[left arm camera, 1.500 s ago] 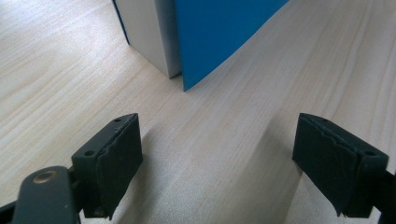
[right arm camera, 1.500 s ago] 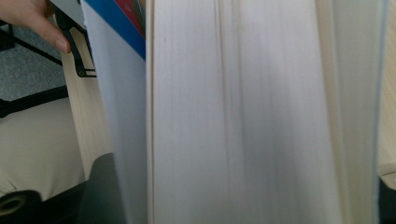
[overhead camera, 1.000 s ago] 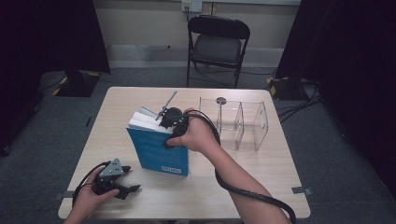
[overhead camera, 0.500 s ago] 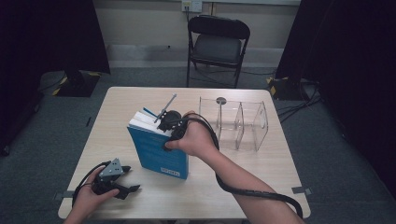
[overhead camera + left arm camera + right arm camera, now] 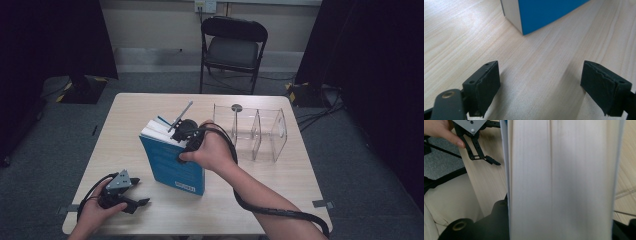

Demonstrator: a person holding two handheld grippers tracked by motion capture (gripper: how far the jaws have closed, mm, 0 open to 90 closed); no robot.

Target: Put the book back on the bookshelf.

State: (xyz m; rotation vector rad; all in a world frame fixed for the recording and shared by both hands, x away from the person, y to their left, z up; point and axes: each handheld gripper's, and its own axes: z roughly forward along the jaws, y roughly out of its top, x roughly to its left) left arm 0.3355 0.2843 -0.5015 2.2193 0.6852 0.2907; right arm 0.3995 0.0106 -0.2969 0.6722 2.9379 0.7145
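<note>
1. Right gripper (image 5: 184,131) jaws are hidden behind the blue book (image 5: 172,162); its page block (image 5: 561,180) blurs out the right gripper view. The jaws have just been closing, and the book is clamped between them at its top edge.
2. Book is held upright mid-table (image 5: 280,195), at 1 o'clock from the left gripper (image 5: 131,202), well apart.
3. Left gripper (image 5: 540,87) jaws are spread over bare wood, nothing pinched.
4. Glossy blue cover, white pages; clear plastic divider rack (image 5: 257,132) at 3 o'clock of the book.
</note>
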